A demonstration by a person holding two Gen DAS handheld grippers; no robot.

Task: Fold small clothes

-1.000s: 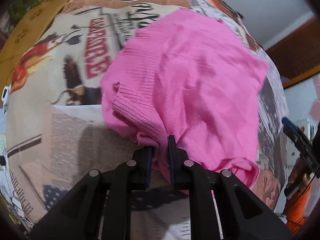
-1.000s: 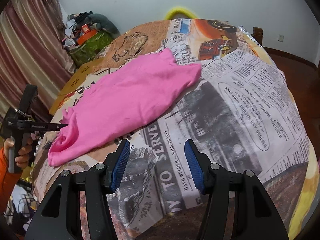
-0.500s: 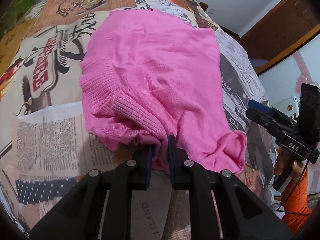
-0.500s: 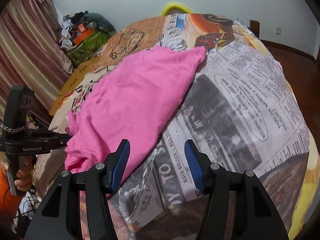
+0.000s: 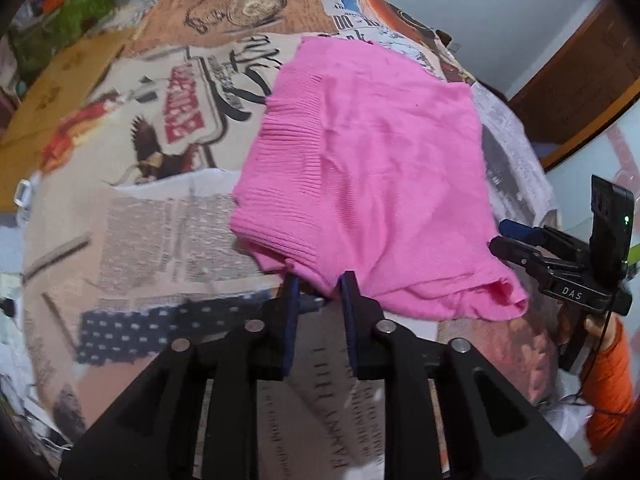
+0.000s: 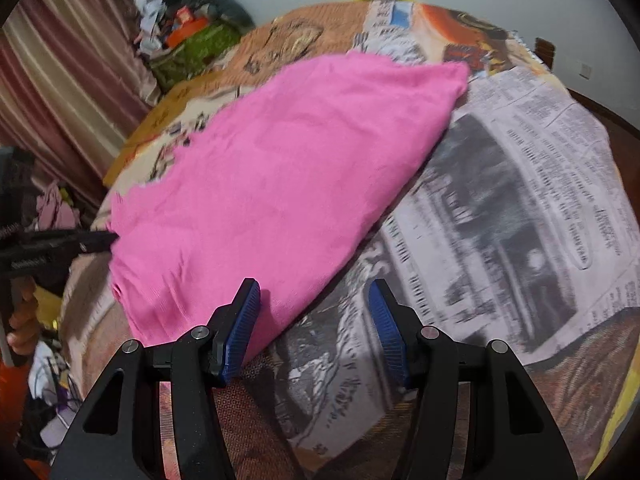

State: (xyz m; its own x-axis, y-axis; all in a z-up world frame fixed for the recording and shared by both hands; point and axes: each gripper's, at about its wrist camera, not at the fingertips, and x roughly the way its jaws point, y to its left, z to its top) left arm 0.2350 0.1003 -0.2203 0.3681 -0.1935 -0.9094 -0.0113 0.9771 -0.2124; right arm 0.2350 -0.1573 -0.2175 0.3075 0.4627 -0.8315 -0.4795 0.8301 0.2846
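Lying flat on newspaper-print cover (image 5: 160,224), pink sweater (image 5: 372,168), near edge between parted left gripper (image 5: 317,280), right gripper (image 6: 314,300) spread beside it.

right gripper (image 5: 520,240): white "DAS" on its black body | newspaper-print bedspread (image 5: 160,220): headline bits around the DAS gripper too blurry to read | red sign print: can't make out

A home bedroom is shown. A bed (image 6: 540,184) is covered with a newspaper-print sheet. Striped curtains (image 6: 68,80) are hung at the left, and a heap of clothes and clutter (image 6: 188,36) is piled against the white wall. Dark wood trim (image 5: 576,80) is seen beside the bed.
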